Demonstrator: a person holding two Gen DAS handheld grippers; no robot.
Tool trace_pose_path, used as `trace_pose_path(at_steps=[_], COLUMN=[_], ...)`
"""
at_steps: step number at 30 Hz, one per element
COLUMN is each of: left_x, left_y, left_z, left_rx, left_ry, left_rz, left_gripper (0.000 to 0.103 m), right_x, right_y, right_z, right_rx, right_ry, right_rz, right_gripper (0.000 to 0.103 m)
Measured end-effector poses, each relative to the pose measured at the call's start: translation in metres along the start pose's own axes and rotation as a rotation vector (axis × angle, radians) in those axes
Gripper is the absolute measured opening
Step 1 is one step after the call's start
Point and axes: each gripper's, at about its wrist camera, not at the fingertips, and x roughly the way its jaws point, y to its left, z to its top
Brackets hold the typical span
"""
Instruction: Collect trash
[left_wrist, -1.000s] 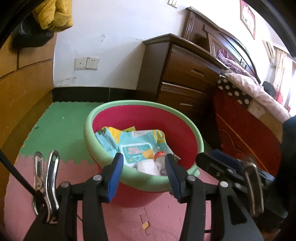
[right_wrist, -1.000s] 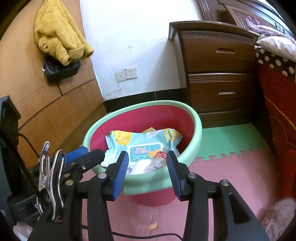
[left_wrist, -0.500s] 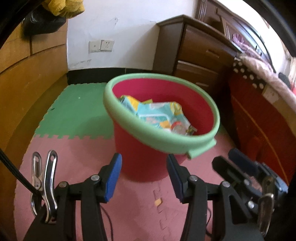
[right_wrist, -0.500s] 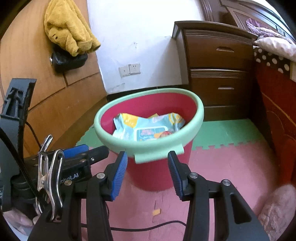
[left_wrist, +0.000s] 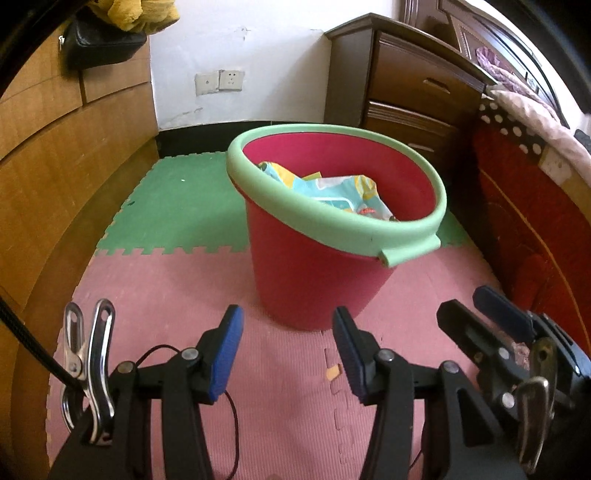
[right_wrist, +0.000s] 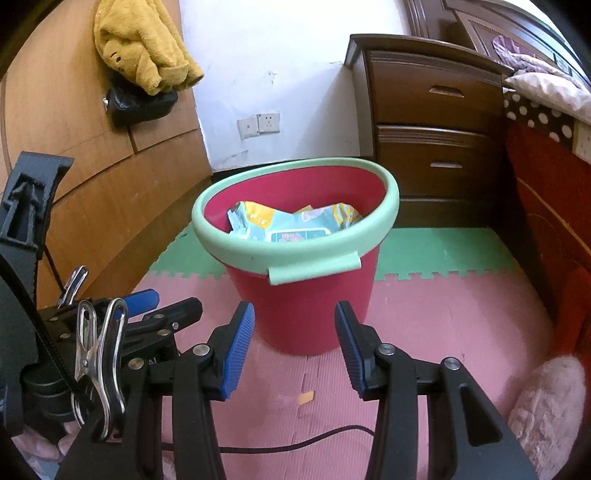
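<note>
The left gripper (left_wrist: 286, 349) has its jaws spread with nothing between them, only the pink floor mat (left_wrist: 155, 295) showing in the gap. The right gripper (right_wrist: 293, 345) is the same: jaws apart, gripping nothing, held over the mat.

Just beyond both pairs of jaws stands a red bucket (left_wrist: 314, 284) with a pale green rim, upright on the pink mat and not touched by either gripper. Inside it lies a blue and yellow wipes packet (right_wrist: 295, 223), crumpled against the far wall of the bucket, with a small bit of other rubbish beside it that is too small to name. A small yellow scrap (right_wrist: 306, 397) lies on the mat in front of the bucket, between the right gripper's jaws in its view, and a black cable (right_wrist: 295, 443) runs across the mat nearer the camera.

Behind the bucket the mat turns green (left_wrist: 177, 206). A dark wooden chest of drawers (right_wrist: 432, 122) stands to the right against the white wall, with a bed (left_wrist: 535, 184) beside it.
</note>
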Motion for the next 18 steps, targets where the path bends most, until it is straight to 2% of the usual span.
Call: trace_pose_path(at_steps=[10,18], left_x=[-0.013,-0.025], left_y=[-0.013,-0.022], left_z=[-0.007,-0.013], left_rx=[0.012,0.026], left_ry=[0.003,-0.004], left_rz=[0.021,0.025], left_gripper=[0.052,0.052], right_x=[-0.013,-0.029], right_y=[-0.008,-0.015], right_z=[-0.012,-0.017], right_rx=[0.019,0.043], right_ry=[0.028,0.009], right_rz=[-0.013,-0.017], right_gripper=[0.046,0.046])
